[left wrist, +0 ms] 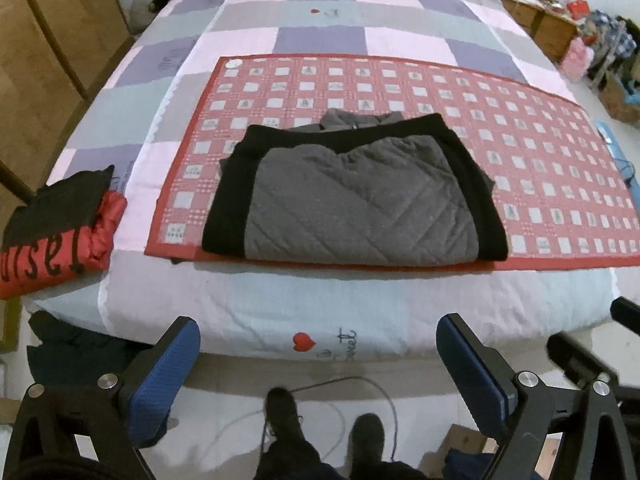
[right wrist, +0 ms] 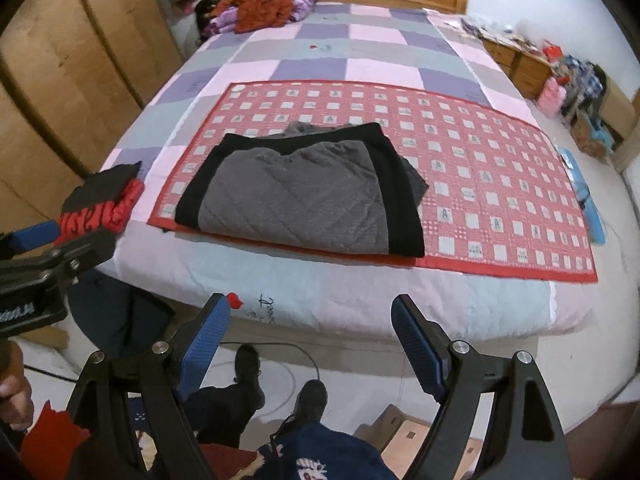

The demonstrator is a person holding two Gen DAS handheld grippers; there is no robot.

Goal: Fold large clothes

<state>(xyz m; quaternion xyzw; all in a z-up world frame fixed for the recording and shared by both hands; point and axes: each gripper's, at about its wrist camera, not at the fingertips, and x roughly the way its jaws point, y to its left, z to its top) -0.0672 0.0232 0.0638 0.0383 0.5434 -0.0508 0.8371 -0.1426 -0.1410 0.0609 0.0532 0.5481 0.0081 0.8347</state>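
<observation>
A folded grey quilted jacket [left wrist: 360, 196] w/ black side panels lies on a red checked mat [left wrist: 540, 160], near its front-left part, on a bed [left wrist: 280, 320] w/ a pastel patchwork cover. Left gripper [left wrist: 318, 364] hangs off the bed's near edge, above the floor, jaws spread wide, nothing btwn them. Right gripper [right wrist: 310, 344] likewise: jaws apart, empty. A folded red-and-black garment [left wrist: 52, 240] sits at the bed's left corner. The person's shoes [left wrist: 320, 416] show below.
</observation>
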